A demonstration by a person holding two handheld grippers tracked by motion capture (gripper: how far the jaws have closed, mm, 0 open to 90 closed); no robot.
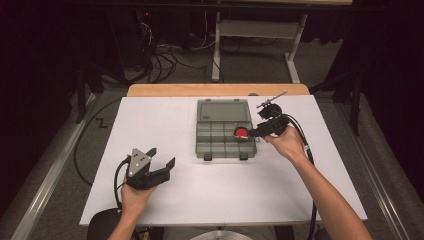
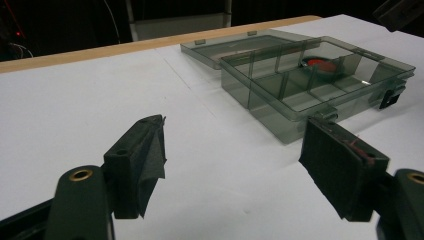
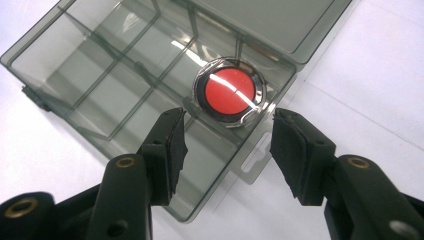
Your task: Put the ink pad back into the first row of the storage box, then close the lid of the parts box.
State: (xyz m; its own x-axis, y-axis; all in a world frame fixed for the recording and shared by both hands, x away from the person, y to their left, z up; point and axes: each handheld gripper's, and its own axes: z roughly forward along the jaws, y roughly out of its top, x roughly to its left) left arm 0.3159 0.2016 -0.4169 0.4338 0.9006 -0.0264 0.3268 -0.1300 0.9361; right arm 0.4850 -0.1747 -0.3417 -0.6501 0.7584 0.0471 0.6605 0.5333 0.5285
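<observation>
A smoke-grey compartment box (image 1: 225, 134) lies on the white bench (image 1: 165, 200), toward its far side and right of centre, with its lid (image 1: 223, 110) folded back flat against the bench behind it. The box is divided into several compartments. A round red disc in a black and silver rim (image 1: 241, 132) lies in a compartment at the box's right side, in the row next to the hinge; in the right gripper view the disc (image 3: 230, 93) lies flat on the compartment floor, close to the side wall. The right gripper (image 1: 252, 132) is held over the right edge of the box, pointing at the disc. Its fingers (image 3: 170, 140) stand apart on either side of the line to the disc, short of it and not touching it; nothing is between the pads. The left gripper (image 1: 162, 157) rests well apart from the box, over the near left part of the bench. Its fingers (image 2: 142, 160) are spread wide with only bare bench between them. In the left gripper view the box (image 2: 300, 85) shows beyond them, the red disc (image 2: 320, 64) visible through its clear walls.
</observation>
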